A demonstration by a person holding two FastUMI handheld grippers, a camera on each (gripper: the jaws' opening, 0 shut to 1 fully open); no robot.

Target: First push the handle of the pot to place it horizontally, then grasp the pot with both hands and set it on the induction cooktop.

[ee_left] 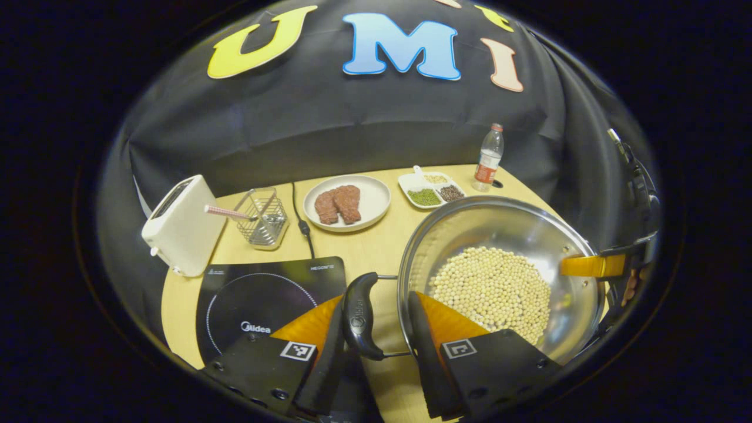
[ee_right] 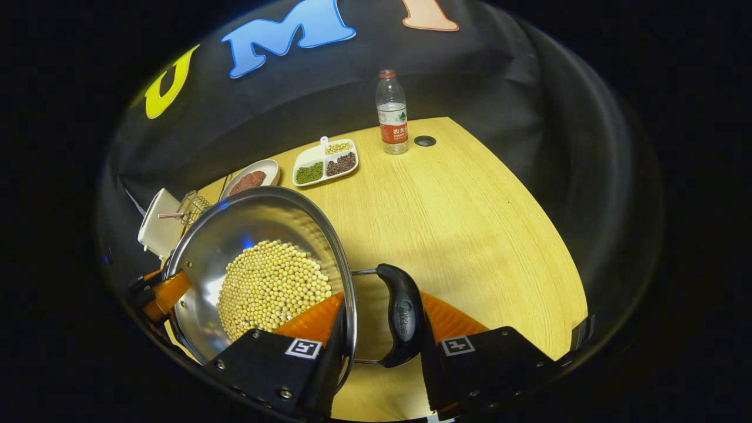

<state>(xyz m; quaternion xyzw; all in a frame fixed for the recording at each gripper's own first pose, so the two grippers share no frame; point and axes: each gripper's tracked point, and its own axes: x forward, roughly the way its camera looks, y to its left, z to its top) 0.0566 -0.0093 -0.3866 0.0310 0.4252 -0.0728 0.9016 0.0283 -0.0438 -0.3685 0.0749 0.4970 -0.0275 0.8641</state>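
Nearest in the left gripper view, the left gripper (ee_left: 376, 338) is seen with its two fingers set either side of the pot's black loop handle (ee_left: 359, 314) (whether both actually press on it cannot be told). In the right gripper view, the right gripper (ee_right: 382, 335) straddles the opposite black loop handle (ee_right: 403, 320) and the rim in the same way. The shiny stainless-steel pot (ee_left: 499, 235), part-filled with pale soybeans (ee_left: 493, 291), is judged to be lifted, just beside the black glass induction cooktop (ee_left: 258, 299). Uneven lifting would tilt the pot and spill beans; a loose hold could let a handle slip. Farther off stand a white toaster (ee_left: 179, 226), a white plate of meat (ee_left: 346, 202) and a clear water bottle (ee_left: 489, 157).
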